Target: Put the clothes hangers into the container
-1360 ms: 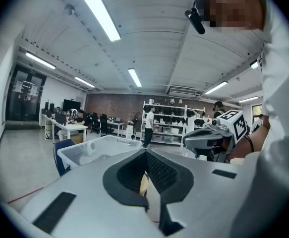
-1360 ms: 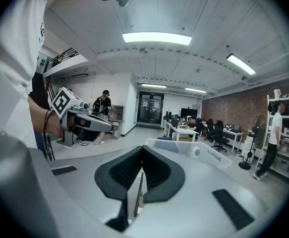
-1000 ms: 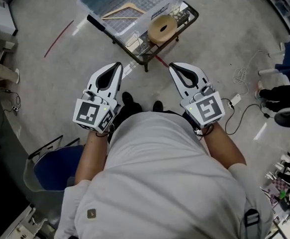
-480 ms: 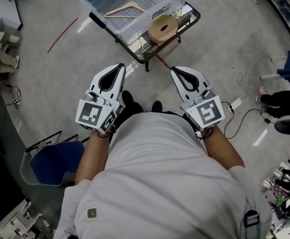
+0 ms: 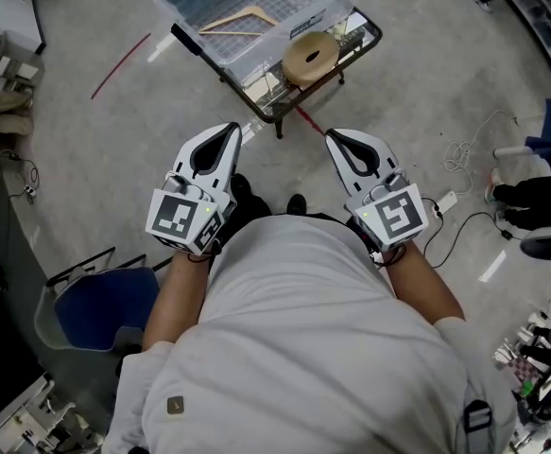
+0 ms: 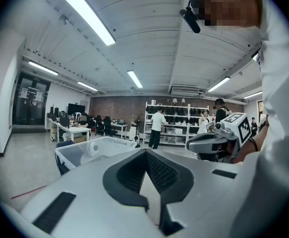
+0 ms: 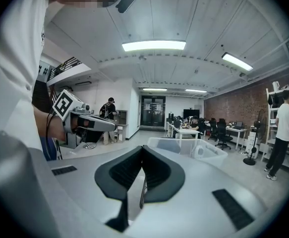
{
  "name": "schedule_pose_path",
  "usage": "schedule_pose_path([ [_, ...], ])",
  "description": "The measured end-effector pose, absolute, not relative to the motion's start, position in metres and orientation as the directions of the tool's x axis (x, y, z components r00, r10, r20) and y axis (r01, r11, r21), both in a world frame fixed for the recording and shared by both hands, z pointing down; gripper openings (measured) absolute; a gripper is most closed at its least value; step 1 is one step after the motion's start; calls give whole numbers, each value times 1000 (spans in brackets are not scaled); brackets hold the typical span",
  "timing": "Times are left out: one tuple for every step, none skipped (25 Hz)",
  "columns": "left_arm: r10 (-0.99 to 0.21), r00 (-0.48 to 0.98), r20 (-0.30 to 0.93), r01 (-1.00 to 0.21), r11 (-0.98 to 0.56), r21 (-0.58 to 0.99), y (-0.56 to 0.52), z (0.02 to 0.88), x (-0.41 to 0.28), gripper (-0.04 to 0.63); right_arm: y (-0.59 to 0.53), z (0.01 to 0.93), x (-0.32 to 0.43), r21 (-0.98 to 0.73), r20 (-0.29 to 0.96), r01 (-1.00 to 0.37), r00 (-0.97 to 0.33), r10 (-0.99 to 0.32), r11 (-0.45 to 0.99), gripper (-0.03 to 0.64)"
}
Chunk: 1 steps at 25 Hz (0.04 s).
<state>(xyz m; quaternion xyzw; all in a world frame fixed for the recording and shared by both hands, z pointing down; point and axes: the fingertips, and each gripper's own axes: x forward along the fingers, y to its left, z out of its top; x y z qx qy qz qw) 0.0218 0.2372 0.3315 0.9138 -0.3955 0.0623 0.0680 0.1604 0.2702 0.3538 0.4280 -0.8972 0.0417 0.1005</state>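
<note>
Wooden hanger (image 5: 240, 19) lies in the far container (image 5: 220, 47). Left gripper (image 5: 226, 130) and right gripper (image 5: 335, 136) are closed, empty. Risk: approaching closed would shove a hanger, not grip it.

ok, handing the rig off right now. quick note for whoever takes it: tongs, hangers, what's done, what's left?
Left tongs: shut, empty, held out in front of the body.
Right tongs: shut, empty, alongside the left.
Things: one wooden hanger lies in the clear container. The container sits on a black wire cart just ahead. A roll of brown tape rests on the cart beside the container.
Done: that hanger is in.
Left: no other hanger shows in any view, so look around for more before calling it finished.
</note>
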Motion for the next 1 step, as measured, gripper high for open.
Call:
schedule_pose_path([
  [-714,679,168,-731,-678,76,237,332,22,17,270,354,160,9,217,-776,-614,-759,631,18],
])
